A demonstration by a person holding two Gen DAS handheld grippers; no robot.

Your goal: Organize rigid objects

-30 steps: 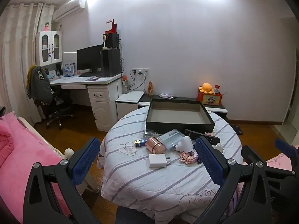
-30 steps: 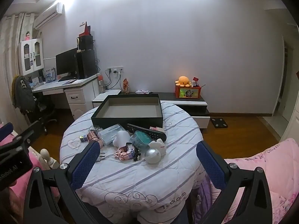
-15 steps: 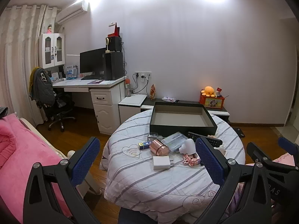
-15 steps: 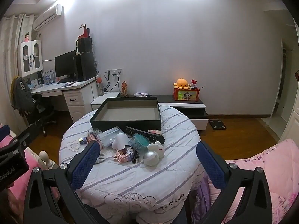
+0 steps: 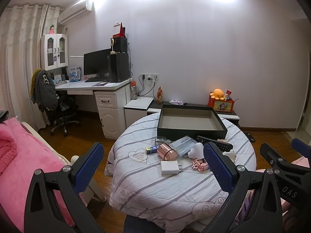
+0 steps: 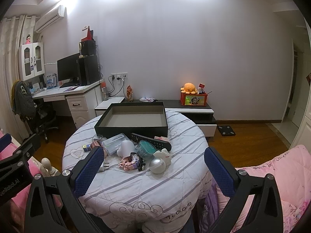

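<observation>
A round table (image 5: pixel 175 190) with a striped white cloth holds an empty dark box (image 5: pixel 190 120) at its far side; it also shows in the right wrist view (image 6: pixel 134 118). In front of the box lie a white charger (image 5: pixel 169 167), a copper cylinder (image 5: pixel 167 151), a clear case (image 5: pixel 183 145), a black remote (image 6: pixel 151 141), a pink block toy (image 6: pixel 129 161), a silver ball (image 6: pixel 157 166) and a teal dish (image 6: pixel 145 148). My left gripper (image 5: pixel 155 167) and right gripper (image 6: pixel 153 171) are open and empty, held back from the table's near edge.
A pink bed (image 5: pixel 17 167) lies at the left and pink bedding (image 6: pixel 276 176) at the right. A white desk (image 5: pixel 97 89) with monitor, an office chair (image 5: pixel 56 106) and a low cabinet (image 6: pixel 194 108) stand along the far wall.
Both grippers have risen and drawn back a little; the table sits lower and farther in both views. Nothing on the table has moved.
</observation>
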